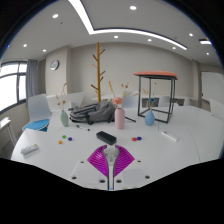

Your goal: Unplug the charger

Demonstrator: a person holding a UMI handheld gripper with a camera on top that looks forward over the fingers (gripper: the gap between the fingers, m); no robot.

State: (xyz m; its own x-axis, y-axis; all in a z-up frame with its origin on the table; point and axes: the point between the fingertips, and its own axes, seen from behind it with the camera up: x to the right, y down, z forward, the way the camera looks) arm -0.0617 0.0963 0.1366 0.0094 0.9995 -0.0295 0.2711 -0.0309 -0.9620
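Note:
My gripper (111,151) points across a white table (170,155). Its two pink pads (99,160) form a narrow V, and a small white charger (111,153) sits pinched between the tips, both pads pressing on it. A black oblong block (106,137), seemingly a power strip, lies on the table just beyond the fingertips. The charger looks apart from it, though the gap is small and hard to read.
Beyond the black block stand a pink vase (120,118), a blue vase (150,118) and a grey bag (92,112). A wooden coat stand (98,65) and a red-topped side table (157,76) are behind. A white flat item (30,149) lies at the left.

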